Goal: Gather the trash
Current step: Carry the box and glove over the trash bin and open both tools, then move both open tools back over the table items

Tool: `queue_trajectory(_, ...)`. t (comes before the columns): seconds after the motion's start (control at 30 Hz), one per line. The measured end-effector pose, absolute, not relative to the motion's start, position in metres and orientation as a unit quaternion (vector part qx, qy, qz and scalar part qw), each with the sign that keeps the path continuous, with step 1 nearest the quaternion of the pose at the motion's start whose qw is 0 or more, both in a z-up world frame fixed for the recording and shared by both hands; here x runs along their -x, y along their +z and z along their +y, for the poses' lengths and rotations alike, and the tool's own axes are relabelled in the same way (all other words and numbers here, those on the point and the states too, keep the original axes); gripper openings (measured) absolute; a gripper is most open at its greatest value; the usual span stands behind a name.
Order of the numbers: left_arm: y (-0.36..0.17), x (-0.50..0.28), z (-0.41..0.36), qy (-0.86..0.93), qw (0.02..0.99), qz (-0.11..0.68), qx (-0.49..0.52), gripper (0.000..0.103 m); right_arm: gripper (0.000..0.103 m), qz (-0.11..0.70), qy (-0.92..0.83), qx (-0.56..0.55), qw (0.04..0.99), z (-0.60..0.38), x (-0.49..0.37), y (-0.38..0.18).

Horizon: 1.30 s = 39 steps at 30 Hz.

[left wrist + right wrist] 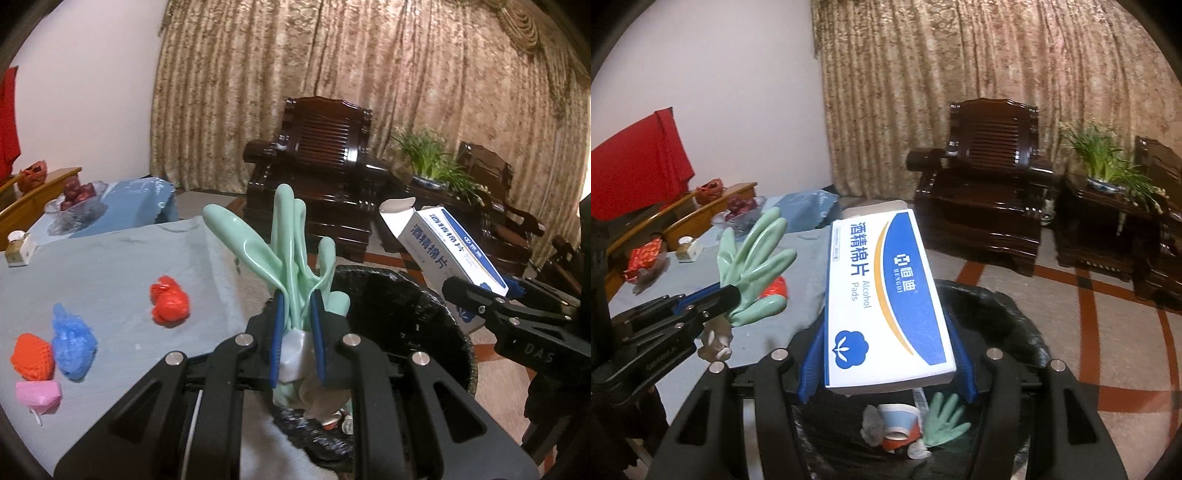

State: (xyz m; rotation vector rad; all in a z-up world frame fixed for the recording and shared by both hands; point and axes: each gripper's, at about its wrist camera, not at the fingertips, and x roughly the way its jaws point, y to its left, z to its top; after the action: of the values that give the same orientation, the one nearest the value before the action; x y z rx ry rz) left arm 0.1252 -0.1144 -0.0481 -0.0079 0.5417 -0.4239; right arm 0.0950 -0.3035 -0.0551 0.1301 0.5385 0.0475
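Note:
My left gripper (297, 306) is shut on a mint-green rubber glove (291, 243), held upright over the near rim of the black-lined trash bin (399, 306); it shows in the right wrist view too (753, 254). My right gripper (890, 354) is shut on a white and blue alcohol pads box (886, 295), held above the bin (1008, 314); the box shows in the left wrist view as well (443, 247). Inside the bin lie another green glove (942, 421) and a paper cup (897, 424).
On the blue-clothed table (110, 266) lie a red bag (170, 301), a blue bag (72, 341), an orange net (31, 356) and a pink piece (38, 395). A fruit bowl (75, 206) stands further back. Dark wooden armchairs (317, 166) and a plant (432, 158) stand beyond.

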Motion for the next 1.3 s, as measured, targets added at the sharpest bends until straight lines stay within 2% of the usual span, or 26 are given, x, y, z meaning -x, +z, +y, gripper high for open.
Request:
queue_trajectory(0.6,-0.089,-0.154,-0.182,-0.260,0.915,0.306,-0.029,0.016,0.058,0.311,-0.043,-0.086,0.946,-0.358,-0.096,-0.098)
queue_trajectory(0.73,-0.094,-0.160,-0.185,-0.264,0.912,0.315,-0.024,0.029,0.060,0.318,-0.053,-0.079,0.943,-0.361,-0.098,-0.105)
queue_trajectory(0.77,-0.095,-0.160,-0.184,-0.265,0.911,0.315,-0.022,0.037,0.070,0.320,-0.057,-0.078,0.943,-0.363,-0.100,-0.106)
queue_trajectory(0.83,-0.093,-0.159,-0.183,-0.263,0.914,0.309,-0.024,0.052,0.082,0.320,-0.067,-0.074,0.942,-0.362,-0.099,-0.108)
queue_trajectory(0.9,-0.090,-0.157,-0.177,-0.263,0.916,0.301,-0.023,0.061,0.086,0.320,-0.069,-0.074,0.942,-0.362,-0.097,-0.108)
queue_trajectory(0.97,-0.087,-0.155,-0.172,-0.260,0.919,0.297,-0.022,0.073,0.095,0.318,-0.074,-0.077,0.942,-0.361,-0.095,-0.108)
queue_trajectory(1.13,-0.079,-0.153,-0.146,-0.238,0.927,0.289,-0.014,0.083,0.097,0.304,-0.064,-0.083,0.947,-0.353,-0.093,-0.101)
queue_trajectory(1.3,-0.070,-0.146,-0.110,-0.204,0.939,0.278,-0.010,0.086,0.097,0.296,-0.040,-0.075,0.951,-0.335,-0.102,-0.092)
